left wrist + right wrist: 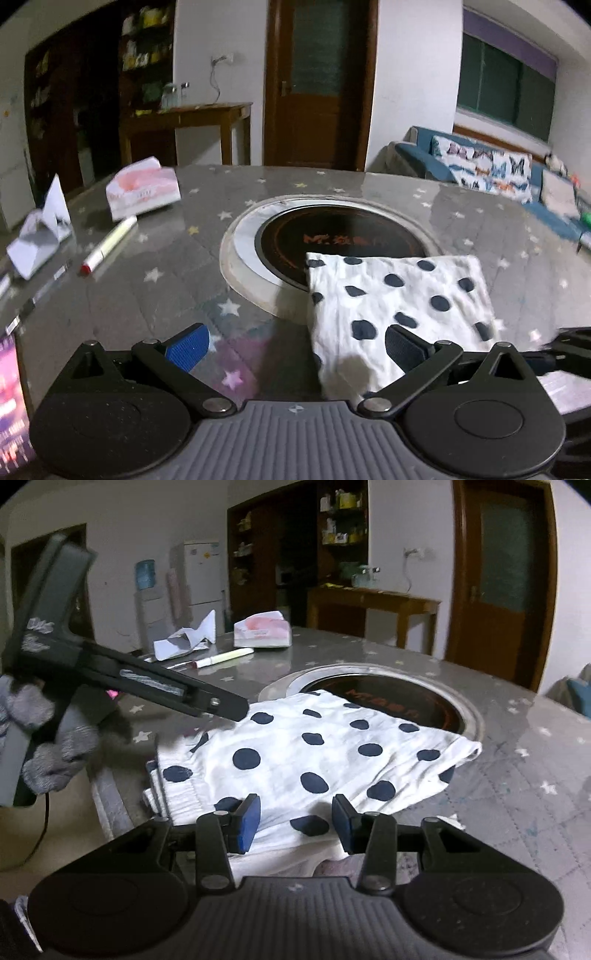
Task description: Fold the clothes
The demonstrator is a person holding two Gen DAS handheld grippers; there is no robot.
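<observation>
garment (306,753) folded | near edge hidden | left gripper (295,343), right gripper (294,821) jaws apart

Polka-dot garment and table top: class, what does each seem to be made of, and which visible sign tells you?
Polka-dot garment: likely a soft, matte woven cotton; it wrinkles, and shows a gathered band at one edge.
Table top: seemingly a glossy clear sheet, glass or plastic, over a grey star-printed cloth; it mirrors the tissue pack.

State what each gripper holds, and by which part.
Nothing: the left gripper and right gripper are both open over the folded dotted cloth.
</observation>
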